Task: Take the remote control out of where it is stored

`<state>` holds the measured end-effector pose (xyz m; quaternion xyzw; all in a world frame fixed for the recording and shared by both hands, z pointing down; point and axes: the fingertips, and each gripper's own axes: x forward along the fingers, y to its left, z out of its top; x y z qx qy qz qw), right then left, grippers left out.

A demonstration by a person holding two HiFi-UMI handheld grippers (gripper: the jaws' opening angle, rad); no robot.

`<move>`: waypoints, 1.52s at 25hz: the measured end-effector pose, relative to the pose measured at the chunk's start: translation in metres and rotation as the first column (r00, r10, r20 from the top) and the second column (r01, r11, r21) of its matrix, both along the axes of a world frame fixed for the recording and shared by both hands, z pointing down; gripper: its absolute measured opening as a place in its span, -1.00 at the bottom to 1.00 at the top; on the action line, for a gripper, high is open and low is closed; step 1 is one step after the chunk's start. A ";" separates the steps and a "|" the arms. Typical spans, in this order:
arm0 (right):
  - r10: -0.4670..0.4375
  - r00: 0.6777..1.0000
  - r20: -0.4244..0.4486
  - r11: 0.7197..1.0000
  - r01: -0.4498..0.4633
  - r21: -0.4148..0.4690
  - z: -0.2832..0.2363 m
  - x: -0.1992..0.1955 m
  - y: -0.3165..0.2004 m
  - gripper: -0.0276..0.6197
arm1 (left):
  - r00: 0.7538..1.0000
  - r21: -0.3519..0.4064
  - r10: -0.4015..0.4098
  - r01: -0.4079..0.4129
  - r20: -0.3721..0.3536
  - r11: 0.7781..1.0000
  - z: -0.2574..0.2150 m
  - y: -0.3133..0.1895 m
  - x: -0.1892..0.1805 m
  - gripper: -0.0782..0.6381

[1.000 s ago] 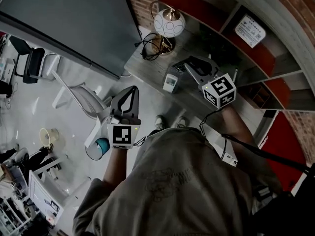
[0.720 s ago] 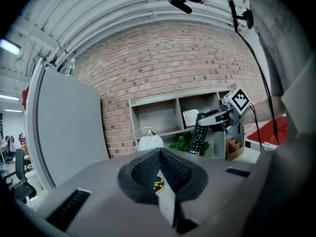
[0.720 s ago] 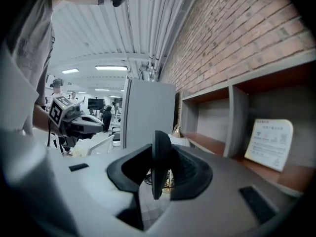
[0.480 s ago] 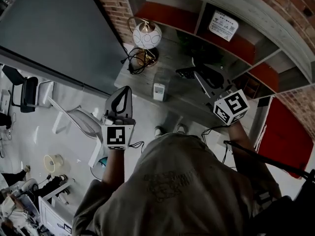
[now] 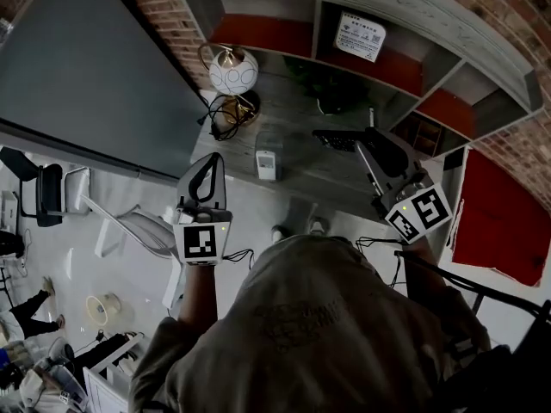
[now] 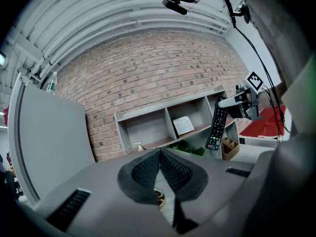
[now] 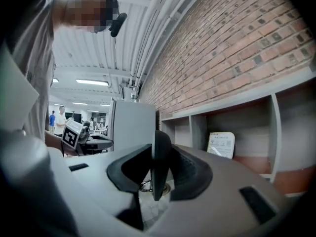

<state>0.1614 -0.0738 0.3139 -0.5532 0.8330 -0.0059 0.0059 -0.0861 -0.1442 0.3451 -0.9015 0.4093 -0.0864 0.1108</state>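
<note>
A black remote control (image 5: 337,138) hangs in the air over the grey desk (image 5: 301,172), level and pointing left. My right gripper (image 5: 368,139) is shut on its near end. In the right gripper view the remote (image 7: 159,164) shows edge-on, pinched between the pads. From the left gripper view the remote (image 6: 216,128) hangs down from the right gripper (image 6: 223,102) in front of the shelf. My left gripper (image 5: 214,160) floats off the desk's left edge, shut and empty, its pads (image 6: 148,169) meeting at the tips.
A grey shelf unit (image 5: 430,67) with red back panels stands on the brick wall, with a white card (image 5: 360,35) in one bay. On the desk are a globe lamp (image 5: 232,69) with tangled cable, a small white device (image 5: 266,163), a plant and a wooden organiser (image 6: 228,147).
My right gripper has carried the remote rightward, away from the white device. The head view has tilted up toward the shelf. The left gripper has stayed about where it was.
</note>
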 end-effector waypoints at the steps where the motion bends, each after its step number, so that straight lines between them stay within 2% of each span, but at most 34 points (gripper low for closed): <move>1: 0.006 1.000 0.006 1.000 -0.006 -0.002 0.000 0.002 0.004 -0.57 | 1.000 -0.002 0.003 -0.003 -0.001 1.000 0.000 0.001 0.001 -0.75; 13: 0.012 1.000 0.003 0.999 -0.011 -0.049 0.013 -0.002 0.023 -0.57 | 1.000 -0.005 0.024 -0.024 0.000 1.000 -0.001 0.009 0.008 -0.75; 22: -0.003 1.000 0.003 0.997 0.003 -0.074 0.020 -0.006 0.020 -0.57 | 0.999 -0.011 0.006 -0.006 0.054 1.000 0.007 0.013 -0.005 -0.75; 24: -0.010 0.999 0.031 0.996 0.013 -0.089 0.023 -0.008 0.017 -0.57 | 0.999 -0.016 -0.001 0.002 0.036 1.000 0.006 0.013 -0.006 -0.75; 28: -0.026 0.994 0.110 0.989 0.041 -0.140 0.036 -0.011 0.008 -0.57 | 0.999 -0.021 -0.008 0.009 0.054 1.000 0.012 0.013 -0.010 -0.75; 31: -0.039 0.994 0.098 0.980 0.057 -0.189 0.058 -0.016 -0.001 -0.57 | 1.000 -0.031 -0.018 0.019 0.016 0.999 0.009 0.014 -0.010 -0.75; 33: -0.048 0.994 0.097 0.970 0.070 -0.234 0.081 -0.019 -0.009 -0.57 | 1.000 -0.034 -0.023 0.024 0.016 0.999 0.011 0.015 -0.012 -0.75; 38: -0.035 0.979 0.201 0.923 0.109 -0.370 0.150 -0.022 -0.031 -0.57 | 0.999 -0.052 -0.037 0.039 0.030 0.998 0.017 0.016 -0.018 -0.75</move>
